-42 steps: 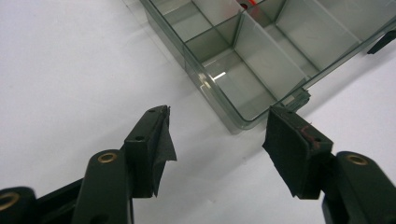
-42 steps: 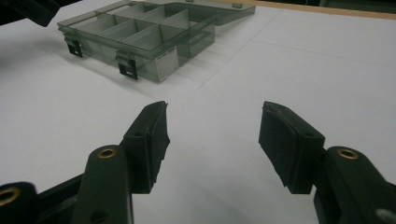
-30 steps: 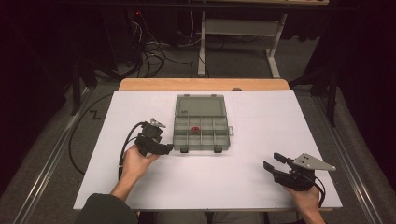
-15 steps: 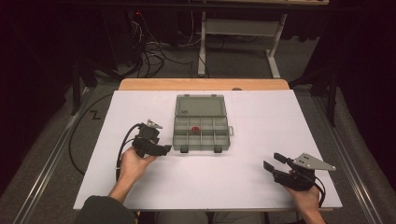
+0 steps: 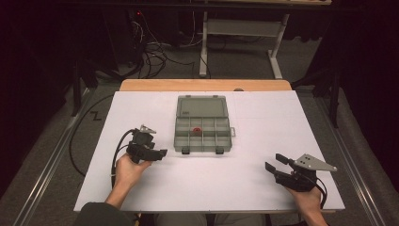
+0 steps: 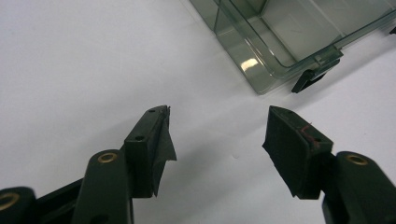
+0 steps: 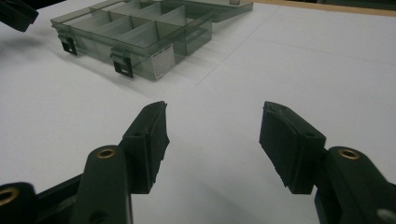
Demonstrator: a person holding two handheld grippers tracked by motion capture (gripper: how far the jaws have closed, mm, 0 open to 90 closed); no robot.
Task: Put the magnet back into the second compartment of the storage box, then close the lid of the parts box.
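We see almost no change: left gripper (image 5: 157, 151) stays just beside the open compartment box (image 5: 202, 125) at its near-left corner, jaws wide, nothing held. Right gripper (image 5: 276, 163) stays well apart near the table's (image 5: 263, 117) right edge, jaws wide, empty.

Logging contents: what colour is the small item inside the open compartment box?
Red; the small item sits in a middle compartment of the box, clearest in the high view.

white table top (image 5: 235, 183) – bare | cables (image 5: 150, 49) – floor behind | grey stand (image 5: 240, 28)
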